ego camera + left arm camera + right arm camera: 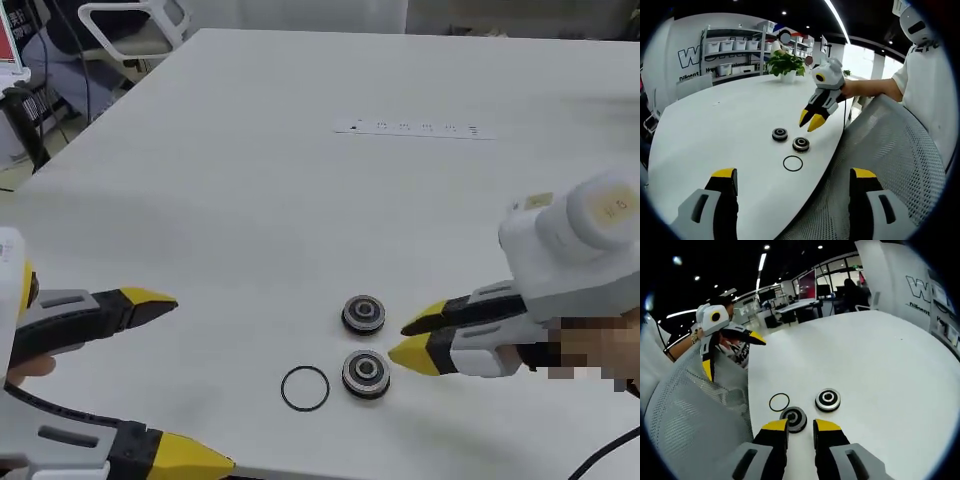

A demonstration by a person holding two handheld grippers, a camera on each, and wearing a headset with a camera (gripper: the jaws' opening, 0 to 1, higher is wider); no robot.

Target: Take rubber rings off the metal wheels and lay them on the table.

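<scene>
My right gripper (412, 340), a little open and empty, stood just beside the two metal wheels (366, 372) in the lower middle of the head view. My left gripper (195, 382) was wide open and empty at the lower left. One rubber ring (305, 388) lay on the table (300, 150) beside them. I judged the rings soft and stretchy and the wheels easy to slide, so I would pinch a ring at its outer edge.

On the tabletop (250, 200), the loose ring (305, 388) lies just left of the near wheel (366, 373). The second wheel (363, 314) sits just behind that wheel, with the right tool (400, 340) near its right side.
</scene>
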